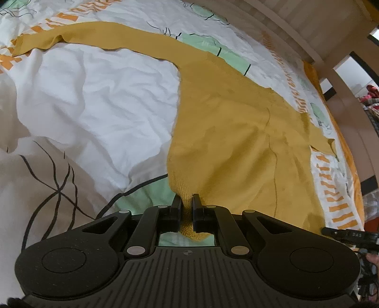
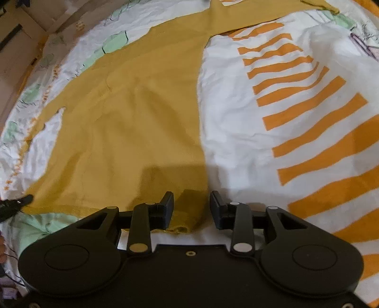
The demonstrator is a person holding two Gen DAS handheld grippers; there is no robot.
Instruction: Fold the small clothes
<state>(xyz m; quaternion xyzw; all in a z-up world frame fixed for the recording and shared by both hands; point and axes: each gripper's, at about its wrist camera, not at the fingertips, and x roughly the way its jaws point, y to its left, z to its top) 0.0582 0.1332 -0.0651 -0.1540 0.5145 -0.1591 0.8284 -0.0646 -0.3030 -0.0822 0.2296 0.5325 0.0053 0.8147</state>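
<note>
Left gripper: clamped on the sweater hem corner.
Right gripper: jaws apart — the other hem corner lies between them, unpinched.
Sweater: flat on the bedspread, running away from both grippers — sleeves far out.

No legible text, labels, brands or numbers anywhere

A bed with a wrinkled white cover, printed orange, green and beige; behind it a pale wooden bed frame.
</note>
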